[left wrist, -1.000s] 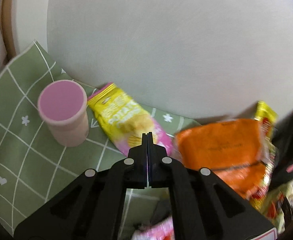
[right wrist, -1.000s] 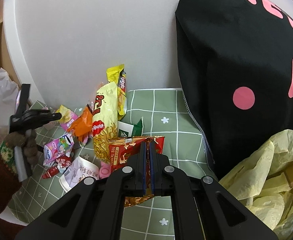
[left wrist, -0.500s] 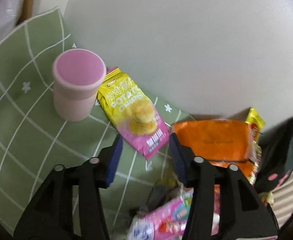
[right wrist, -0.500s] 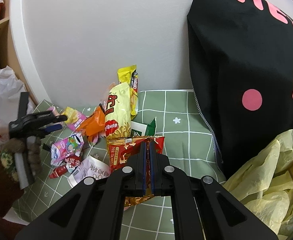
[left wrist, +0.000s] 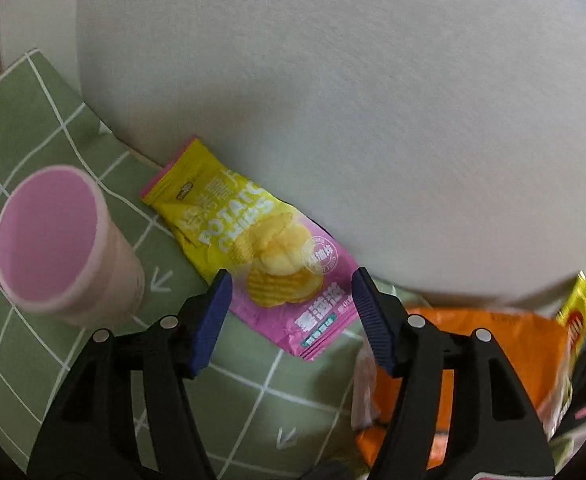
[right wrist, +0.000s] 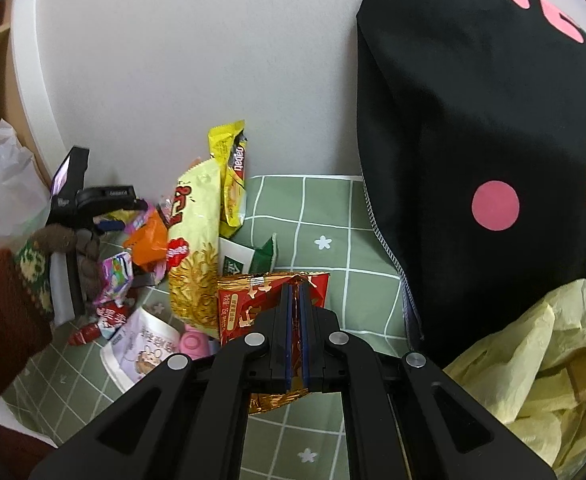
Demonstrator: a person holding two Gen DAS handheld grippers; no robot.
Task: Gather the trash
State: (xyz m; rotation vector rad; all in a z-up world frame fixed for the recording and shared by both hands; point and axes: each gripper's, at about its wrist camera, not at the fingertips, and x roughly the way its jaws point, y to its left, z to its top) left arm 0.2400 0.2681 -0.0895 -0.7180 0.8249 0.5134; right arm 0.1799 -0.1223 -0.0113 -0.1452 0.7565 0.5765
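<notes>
The left gripper (left wrist: 291,312) stands wide apart over the near end of the potato chips packet (left wrist: 249,256), which lies flat on the desk (left wrist: 249,400) against the far wall. The pink cup (left wrist: 61,244) stands just left; a careless closing could nudge it over. The right gripper (right wrist: 295,320) is clamped on a red snack wrapper (right wrist: 249,300), which could slip.

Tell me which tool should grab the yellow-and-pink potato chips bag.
Left. The left tool is open, its fingers straddling the potato chips bag just ahead of it. The right tool is shut on a red snack packet, so it is already occupied.
</notes>
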